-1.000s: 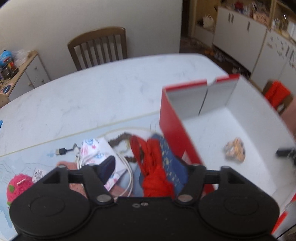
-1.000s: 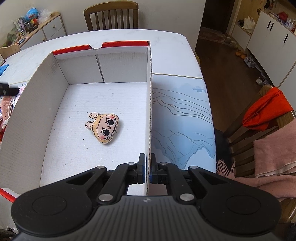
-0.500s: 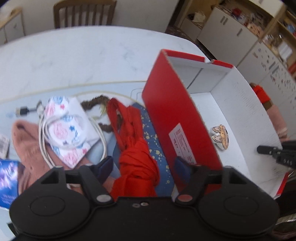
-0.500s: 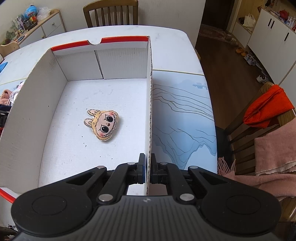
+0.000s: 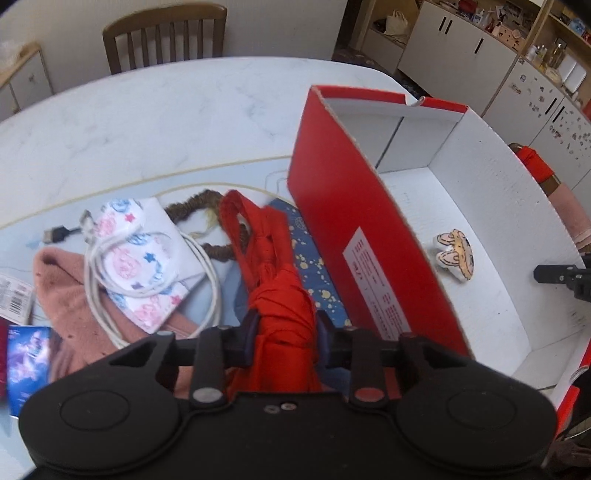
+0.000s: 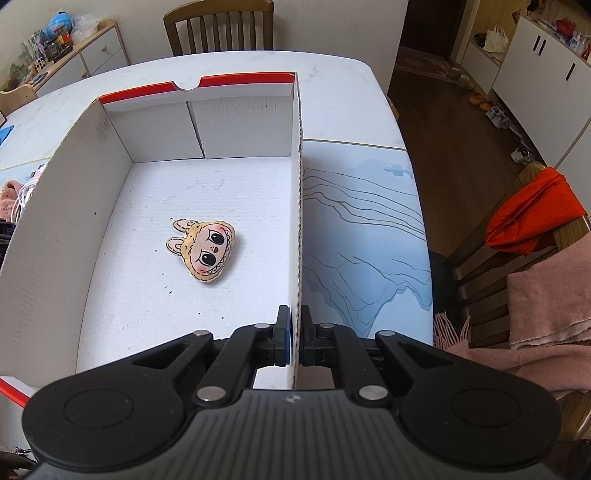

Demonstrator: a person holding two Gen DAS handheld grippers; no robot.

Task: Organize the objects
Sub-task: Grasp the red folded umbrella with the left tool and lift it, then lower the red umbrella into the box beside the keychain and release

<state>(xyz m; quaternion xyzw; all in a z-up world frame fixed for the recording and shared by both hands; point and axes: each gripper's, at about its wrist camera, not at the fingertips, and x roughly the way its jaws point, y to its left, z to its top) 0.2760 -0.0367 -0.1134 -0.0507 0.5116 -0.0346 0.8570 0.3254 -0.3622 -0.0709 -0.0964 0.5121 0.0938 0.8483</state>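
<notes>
A red box (image 5: 354,229) with a white inside (image 6: 207,266) stands on the table. A yellow bunny-face charm (image 6: 205,249) lies on its floor and also shows in the left wrist view (image 5: 456,253). My left gripper (image 5: 283,330) is shut on a red folded cloth bag (image 5: 273,280) just left of the box. My right gripper (image 6: 294,334) is shut on the box's right wall (image 6: 297,206) at its near end. The right gripper's tip (image 5: 561,275) shows in the left wrist view.
Left of the box lie a patterned pouch (image 5: 144,254), a white cable (image 5: 207,280), a pink cloth (image 5: 70,295), a brown hair tie (image 5: 199,203) and a blue speckled item (image 5: 314,273). A chair (image 6: 221,26) stands behind the table. Another chair with orange cloth (image 6: 532,214) stands on the right.
My left gripper has closed its open fingers onto the red cloth bag. The right gripper has kept its grip on the box wall, which barely moved.
</notes>
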